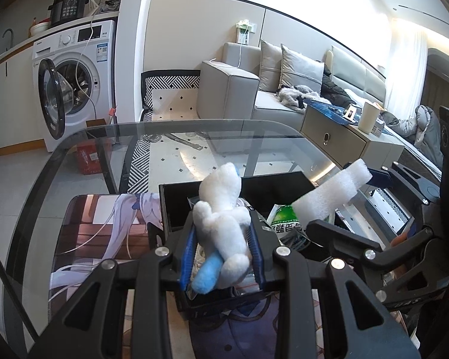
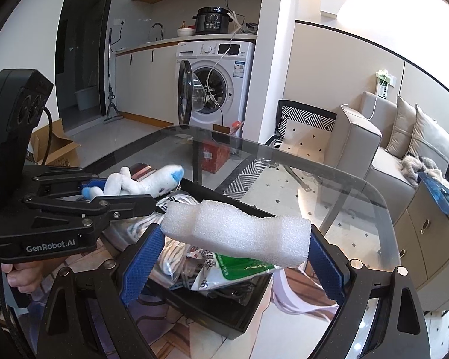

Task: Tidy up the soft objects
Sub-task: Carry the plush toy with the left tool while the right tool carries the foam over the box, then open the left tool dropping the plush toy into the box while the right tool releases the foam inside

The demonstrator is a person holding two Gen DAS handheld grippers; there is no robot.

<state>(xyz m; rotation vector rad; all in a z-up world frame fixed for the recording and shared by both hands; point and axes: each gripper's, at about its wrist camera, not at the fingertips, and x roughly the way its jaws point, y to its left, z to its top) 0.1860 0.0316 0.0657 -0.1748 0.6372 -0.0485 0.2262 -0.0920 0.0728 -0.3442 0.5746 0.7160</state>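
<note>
My left gripper (image 1: 223, 239) is shut on a white plush toy with blue tips (image 1: 221, 224) and holds it above a black box (image 1: 176, 206). The toy also shows in the right wrist view (image 2: 140, 184), held by the left gripper (image 2: 128, 194). My right gripper (image 2: 235, 236) is shut on a white foam block (image 2: 239, 233), which spans the gap between the blue pads over the box (image 2: 224, 323). The foam block also shows in the left wrist view (image 1: 332, 194). The box holds a green-and-white bag (image 2: 224, 272) and white cord (image 2: 176, 251).
The box stands on a printed mat (image 1: 104, 233) on a glass table (image 1: 254, 137). Beyond the table are a washing machine with its door open (image 1: 74, 83), a grey sofa (image 1: 254, 89) and a low cabinet (image 1: 344, 140).
</note>
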